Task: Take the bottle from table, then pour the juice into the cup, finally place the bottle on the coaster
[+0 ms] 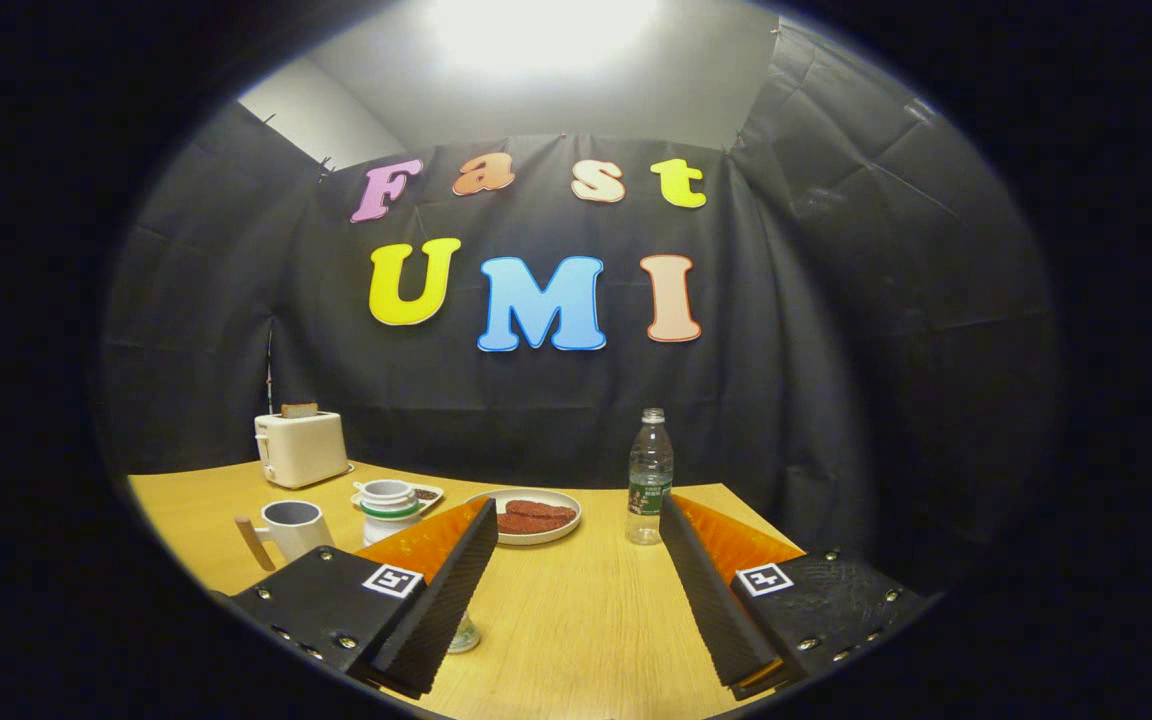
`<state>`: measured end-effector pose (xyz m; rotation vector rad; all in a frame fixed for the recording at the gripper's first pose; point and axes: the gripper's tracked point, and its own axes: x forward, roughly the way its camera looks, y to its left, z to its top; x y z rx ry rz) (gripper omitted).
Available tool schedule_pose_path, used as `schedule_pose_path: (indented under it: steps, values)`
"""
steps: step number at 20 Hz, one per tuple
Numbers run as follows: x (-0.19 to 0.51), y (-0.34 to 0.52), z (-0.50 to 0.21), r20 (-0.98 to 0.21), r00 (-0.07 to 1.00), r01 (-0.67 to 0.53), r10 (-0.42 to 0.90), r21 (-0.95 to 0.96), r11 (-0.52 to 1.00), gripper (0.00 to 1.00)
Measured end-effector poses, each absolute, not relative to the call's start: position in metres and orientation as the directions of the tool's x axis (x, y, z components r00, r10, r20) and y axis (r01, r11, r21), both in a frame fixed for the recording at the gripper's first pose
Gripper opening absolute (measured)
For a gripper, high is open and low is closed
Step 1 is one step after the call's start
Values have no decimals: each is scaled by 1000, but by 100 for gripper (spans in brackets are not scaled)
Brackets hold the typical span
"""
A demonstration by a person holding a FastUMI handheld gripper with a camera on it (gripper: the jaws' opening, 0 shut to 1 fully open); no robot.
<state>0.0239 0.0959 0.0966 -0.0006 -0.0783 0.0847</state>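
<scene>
Hovering low over the desk [576, 620], the gripper [576, 520] has its fingers spread wide apart and empty — likely readied for the bottle [650, 475], which stands upright just ahead of the right finger's tip. It is clear, slim plastic with a green label. The cup [293, 526], pale with a wooden handle, sits beyond the left finger — ribbed black pads face inward for grip.

Colours on the pale wood table [576, 620]

Clear bottle [650, 475] with green label at 1 o'clock ahead of the gripper [576, 525], whose spread black ribbed fingers [456, 585] have orange backs; white plate [536, 517], cream toaster [300, 447] at 10 o'clock, white cup [293, 526].
</scene>
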Motion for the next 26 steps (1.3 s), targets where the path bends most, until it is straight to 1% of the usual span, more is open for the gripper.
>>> schedule_pose_path:
  steps: [4,9,13,17,18,20,21,22,23,25,26]
  values:
    - [17,140,82,29,989,-143,143,-9,990,98]
    - [26,187,51,-13,984,-179,178,-33,983,98]
    - [39,203,24,-66,980,-187,186,-8,982,98]
    - [49,203,-1,-124,978,-167,168,21,986,99]
    - [51,203,-6,-131,977,-164,166,28,986,96]
    - [54,204,-14,-142,975,-164,169,48,985,95]
    - [52,206,-16,-148,975,-159,167,64,985,91]
    - [56,205,-21,-163,972,-159,168,70,985,79]
    - [56,204,-25,-183,969,-158,168,69,985,77]
    - [57,202,-26,-183,972,-142,147,38,989,74]
    - [54,202,-25,-187,972,-139,141,23,990,71]
